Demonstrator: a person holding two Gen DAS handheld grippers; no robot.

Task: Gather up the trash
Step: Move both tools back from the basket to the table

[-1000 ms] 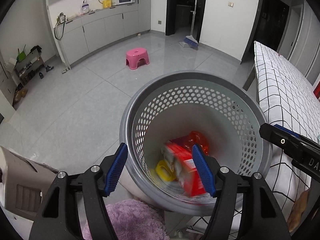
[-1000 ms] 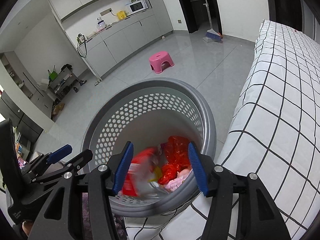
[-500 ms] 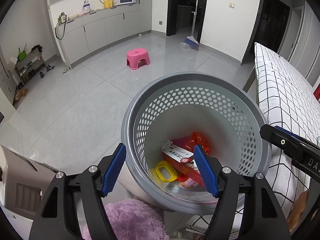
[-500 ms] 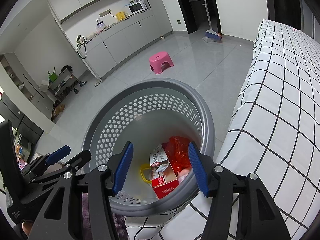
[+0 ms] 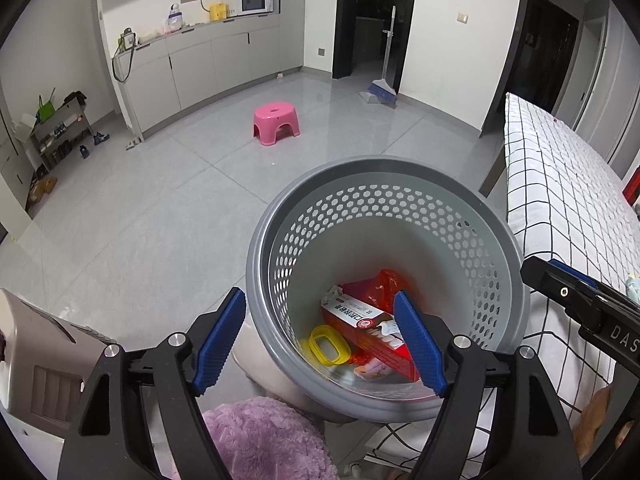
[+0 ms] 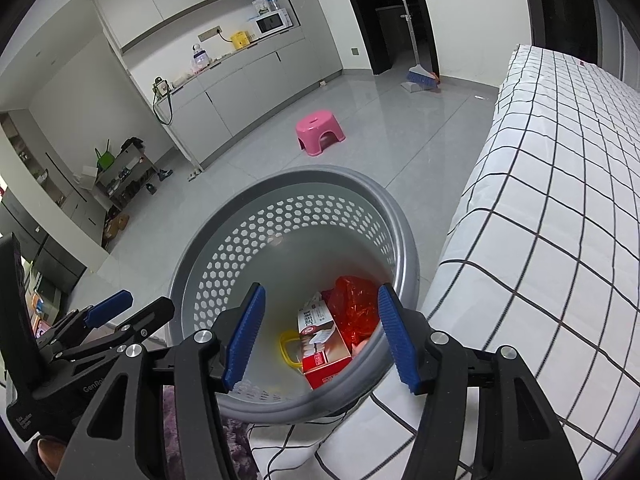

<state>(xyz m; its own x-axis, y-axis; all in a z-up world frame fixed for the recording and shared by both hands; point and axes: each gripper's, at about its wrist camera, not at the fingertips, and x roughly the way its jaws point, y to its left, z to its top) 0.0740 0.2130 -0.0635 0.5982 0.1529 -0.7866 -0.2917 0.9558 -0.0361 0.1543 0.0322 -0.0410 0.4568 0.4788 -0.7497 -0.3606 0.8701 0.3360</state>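
Grey tiled floor (image 5: 160,216), one pink stool (image 5: 276,124), one broom (image 5: 380,94). Left view: left gripper (image 5: 320,340) spread, empty, over one grey basket (image 5: 256,264) holding one red box (image 5: 360,320), one yellow ring (image 5: 328,346), one red bag (image 5: 384,284). Right view: right gripper (image 6: 320,336) spread, empty, above the same basket (image 6: 408,256); one checked bed (image 6: 540,200) beside it.

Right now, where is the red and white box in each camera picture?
Left wrist view: the red and white box lies at the bottom of the grey basket, just left of the right blue finger pad.
Right wrist view: the box lies low in the basket, between the two blue pads.
Shared landmark: the pink stool on the floor beyond the basket.
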